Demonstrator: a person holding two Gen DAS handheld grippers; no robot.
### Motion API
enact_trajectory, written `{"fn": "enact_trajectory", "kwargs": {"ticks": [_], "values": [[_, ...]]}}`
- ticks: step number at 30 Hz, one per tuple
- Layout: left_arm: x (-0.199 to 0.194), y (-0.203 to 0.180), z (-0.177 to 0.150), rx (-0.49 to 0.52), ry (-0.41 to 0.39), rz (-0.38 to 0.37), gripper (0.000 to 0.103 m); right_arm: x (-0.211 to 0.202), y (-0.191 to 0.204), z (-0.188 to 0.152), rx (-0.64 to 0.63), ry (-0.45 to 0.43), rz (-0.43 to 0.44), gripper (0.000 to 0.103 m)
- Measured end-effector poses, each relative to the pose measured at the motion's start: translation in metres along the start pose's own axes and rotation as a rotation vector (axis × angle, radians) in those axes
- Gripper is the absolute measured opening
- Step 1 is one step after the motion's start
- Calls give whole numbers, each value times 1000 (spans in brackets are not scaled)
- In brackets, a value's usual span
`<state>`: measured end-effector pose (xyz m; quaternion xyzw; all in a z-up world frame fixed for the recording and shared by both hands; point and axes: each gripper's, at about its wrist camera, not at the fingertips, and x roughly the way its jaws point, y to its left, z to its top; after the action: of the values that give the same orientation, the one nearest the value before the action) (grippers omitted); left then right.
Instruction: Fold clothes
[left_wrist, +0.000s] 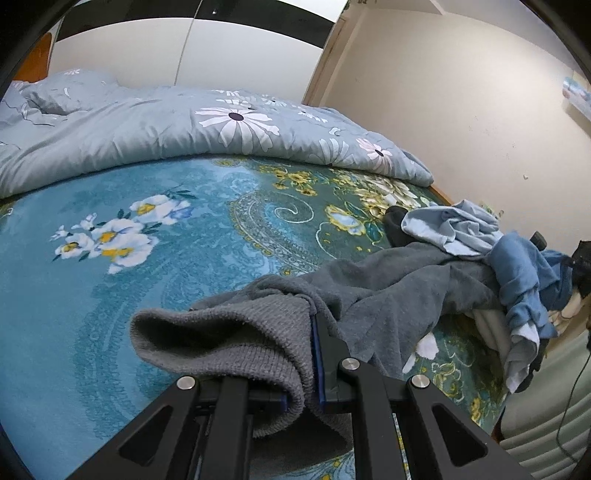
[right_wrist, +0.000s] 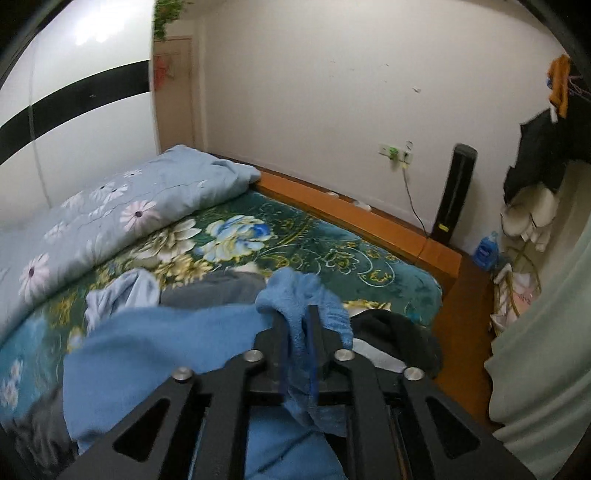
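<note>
Left gripper: jaws nearly closed, clamped on a ribbed edge of the grey garment. The cloth drapes over the left finger and spreads away ahead and to the right across the blanket.

Right gripper: jaws part open with a bunched fold of the blue garment between them. The cloth fills the gap and hangs down behind the fingers, so it appears gripped; this view is blurred, and how firm the hold is cannot be confirmed. The rest of the blue garment trails left and below the gripper.

Location of work: all clothes lie on the bed. In the left view the pile sits to the right of the gripper, with a pale blue garment crumpled on top, the blue one draped down the bed's edge, and a dark item just beyond. A white piece shows under the grey. In the right view a black item lies just right of the fingers.

Progress, judged: nothing is folded. No flat or stacked garment is visible anywhere. Two garments are held at once and both remain tangled with the pile. Separation, spreading and every fold are outstanding. The quilt occupies the far side of the bed; open blanket ahead of the left gripper is available for laying out
</note>
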<state>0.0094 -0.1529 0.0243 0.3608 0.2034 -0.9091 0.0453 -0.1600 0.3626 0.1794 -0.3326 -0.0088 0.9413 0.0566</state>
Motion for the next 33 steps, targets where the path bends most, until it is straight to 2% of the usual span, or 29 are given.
{"fn": "enact_trajectory", "kwargs": {"ticks": [1,2,5,7,8,9,11,12,13,16,20,23,28,33], "values": [[-1,1,0,-2,-1,0,11,-8,1,-4,-16,-10,9,54],[-2,2,1,-6,-3,-1,11,-14,1,-6,-30,-25,15,62],[-6,4,1,-24,-14,0,11,-42,3,-15,-54,-87,-26,64],[-11,7,3,-51,-38,3,11,-66,9,-31,-25,-127,17,64],[-14,9,5,-66,-50,2,10,-75,15,-42,-22,-127,102,64],[-18,11,8,-88,-64,-6,10,-81,24,-55,-29,-113,224,64],[-23,13,12,-108,-76,-14,10,-83,56,-91,-76,-18,479,64],[-26,12,14,-108,-77,-13,10,-80,74,-111,-112,34,569,64],[-29,10,16,-104,-77,-10,10,-74,95,-132,-159,80,605,64],[-39,3,18,-70,-84,1,10,-50,141,-177,-281,159,586,63],[-50,0,20,-51,-108,4,10,-21,163,-189,-287,190,518,63],[-58,3,25,-67,-144,2,9,-15,160,-175,-267,122,420,63],[-84,10,48,-97,-250,5,9,-17,127,-139,-120,37,382,62],[-135,18,88,-107,-383,-48,8,-23,87,-104,4,-43,293,61]]}}
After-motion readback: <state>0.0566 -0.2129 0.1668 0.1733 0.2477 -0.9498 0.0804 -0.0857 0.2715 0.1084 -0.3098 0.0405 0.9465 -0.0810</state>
